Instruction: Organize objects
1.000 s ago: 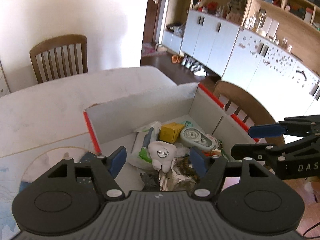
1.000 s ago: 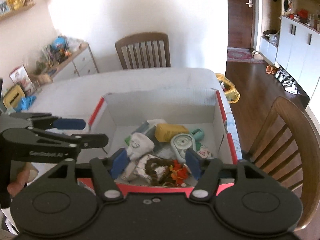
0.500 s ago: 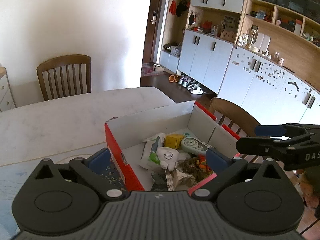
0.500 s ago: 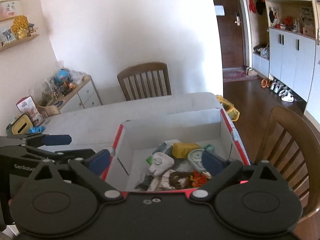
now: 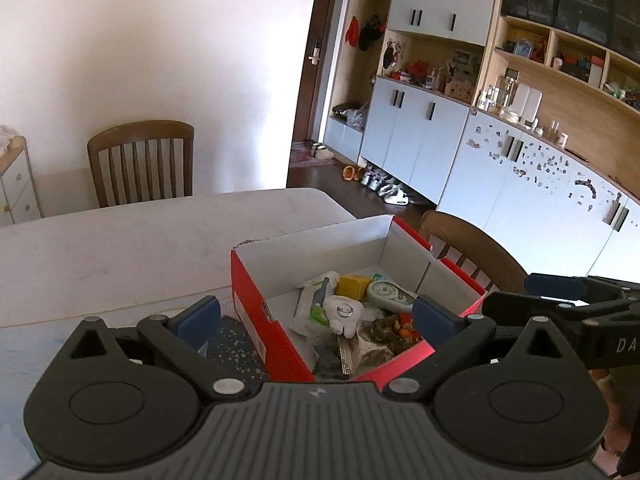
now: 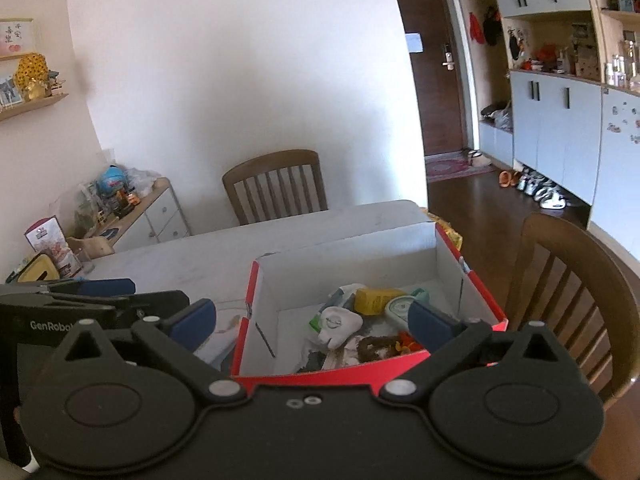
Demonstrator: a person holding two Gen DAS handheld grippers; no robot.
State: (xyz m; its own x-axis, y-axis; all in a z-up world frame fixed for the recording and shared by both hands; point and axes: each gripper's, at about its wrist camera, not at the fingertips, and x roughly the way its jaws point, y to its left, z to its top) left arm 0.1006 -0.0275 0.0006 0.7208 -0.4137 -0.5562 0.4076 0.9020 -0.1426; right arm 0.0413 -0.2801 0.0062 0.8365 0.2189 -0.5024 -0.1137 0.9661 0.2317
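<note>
Both tongs standing wide open, gripping nothing: left tongs (image 5: 316, 318), right tongs (image 6: 312, 318). Red box (image 5: 256, 316) sitting on the counter (image 5: 120, 236), holding tooth-shaped toy (image 5: 343, 314), yellow box (image 5: 352, 285), tape dispenser (image 5: 386, 294)

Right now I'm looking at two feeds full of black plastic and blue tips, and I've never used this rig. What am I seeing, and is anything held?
Each picture comes from a camera mounted on a hand-held gripper, looking forward along its two blue-tipped fingers. One view shows the left gripper, the other the right gripper; each also catches the other gripper at its edge. Both are open and hold nothing. Ahead, on the white table, stands a red box with a white tooth-shaped toy, a yellow box and a tape dispenser among other small items.
</note>
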